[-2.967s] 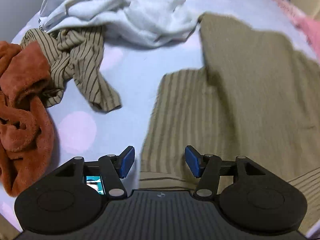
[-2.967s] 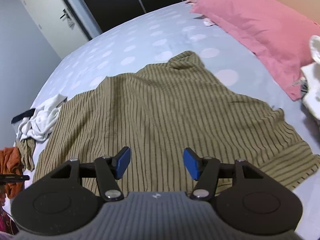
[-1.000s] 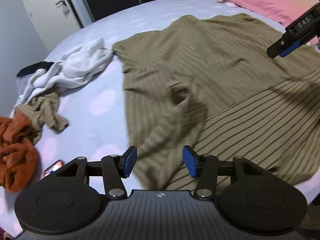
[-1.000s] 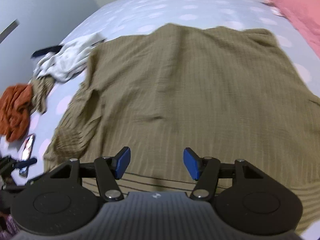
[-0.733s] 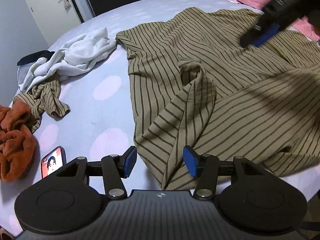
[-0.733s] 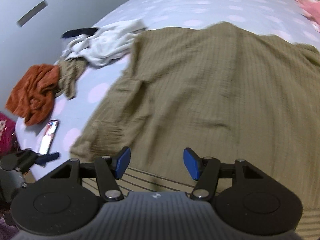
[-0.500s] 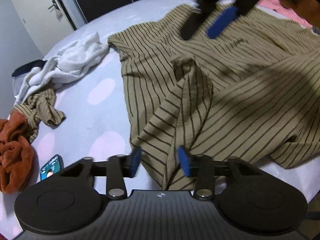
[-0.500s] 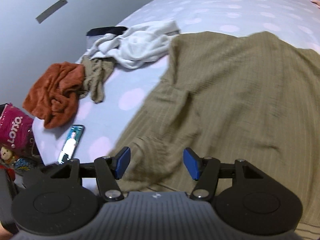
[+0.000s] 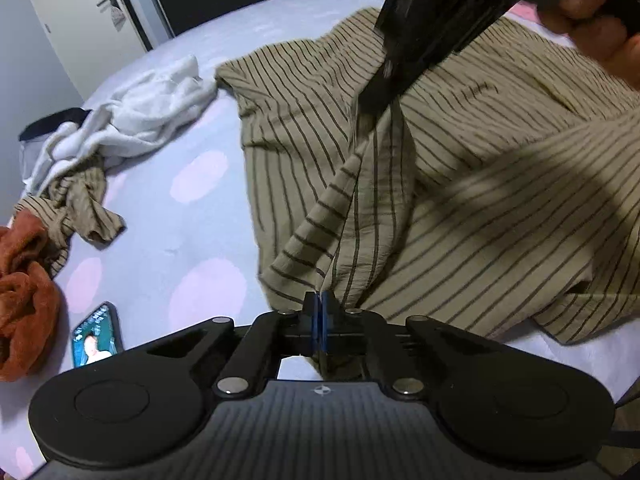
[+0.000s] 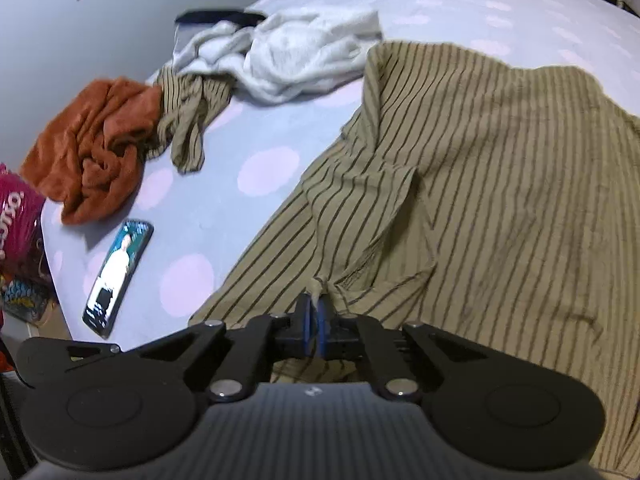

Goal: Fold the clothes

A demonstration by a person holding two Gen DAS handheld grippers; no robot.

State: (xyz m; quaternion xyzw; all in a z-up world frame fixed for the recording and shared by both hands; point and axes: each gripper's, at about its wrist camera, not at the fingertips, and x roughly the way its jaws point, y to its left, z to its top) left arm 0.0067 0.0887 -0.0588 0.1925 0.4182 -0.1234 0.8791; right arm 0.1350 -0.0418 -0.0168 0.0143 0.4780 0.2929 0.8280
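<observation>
we see our left gripper [image 9: 319, 312] with its blue fingers [image 9: 309, 320] pressed together on the near edge of the striped shirt [image 9: 460, 184], a fold of the cloth rising straight ahead of them. our right gripper [image 10: 313, 312] is likewise clenched, its fingers [image 10: 325, 326] pinching a small bunched bit of the same shirt's fabric right at their tips. in the left wrist view the right gripper [image 9: 404, 60] shows as a dark body coming down from the upper right onto the shirt, ahead of the left fingers, with the person's hand [image 9: 592, 20] wrapped around its handle. the shirt lies spread over the bed [image 9: 208, 208], ahead and to the right of both pairs of fingers, wrinkled near the grasped parts. to the left of the fingers a phone [image 10: 118, 278] lies face up on the bed with its screen lit. farther ahead on the left sits an orange towel [image 10: 94, 144], touching a small striped garment [image 10: 188, 116], and beyond that a white garment [image 10: 296, 56] lies in a heap just beside the far corner of the shirt.
</observation>
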